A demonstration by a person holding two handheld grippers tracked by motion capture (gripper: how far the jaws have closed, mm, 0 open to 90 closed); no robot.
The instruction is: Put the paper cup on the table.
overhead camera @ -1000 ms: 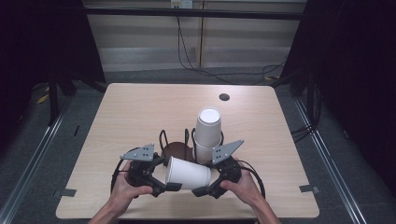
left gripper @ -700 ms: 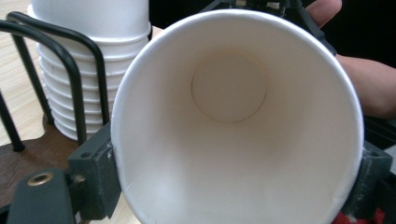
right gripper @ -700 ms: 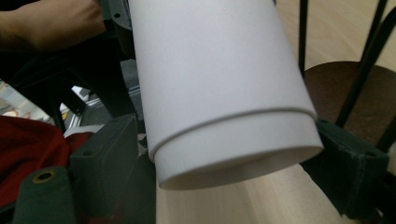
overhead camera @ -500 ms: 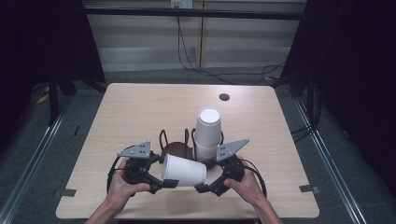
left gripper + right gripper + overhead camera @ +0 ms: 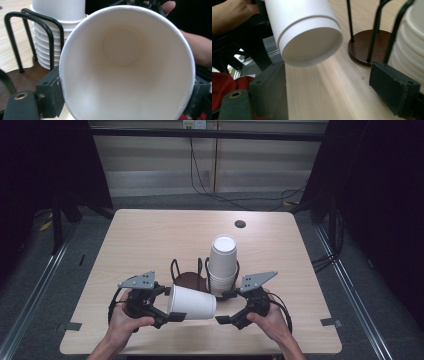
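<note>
A: Start with the surface. What do you have under you?

B: You work at a pale wooden desk (image 5: pixel 150 245) with rounded corners. A small dark disc (image 5: pixel 240 224) is set in it near the far edge. Grey floor lies around it, with cables trailing at the back below a light wall, and dark curtains hang on both sides.

A: And on the desk?

B: A wire rack (image 5: pixel 200 272) on a brown round base stands near your side. Its right bay holds a stack (image 5: pixel 222 262) of white cups, bottoms up. The left bay is bare down to the base.

A: Your left claw?

B: Your left claw (image 5: pixel 167 307) grips a single white cup (image 5: pixel 192 302) by the rim end, one pad on each side of the mouth, about half open around it. The cup lies on its side, just in front of the rack and off the desk, its bottom pointing at your right hand.

A: The right claw?

B: Your right claw (image 5: pixel 225 306) stands wide, holding nothing. In the right gripper view the cup's bottom (image 5: pixel 310 48) hangs just past the pads (image 5: pixel 395 91), clear of them.
</note>
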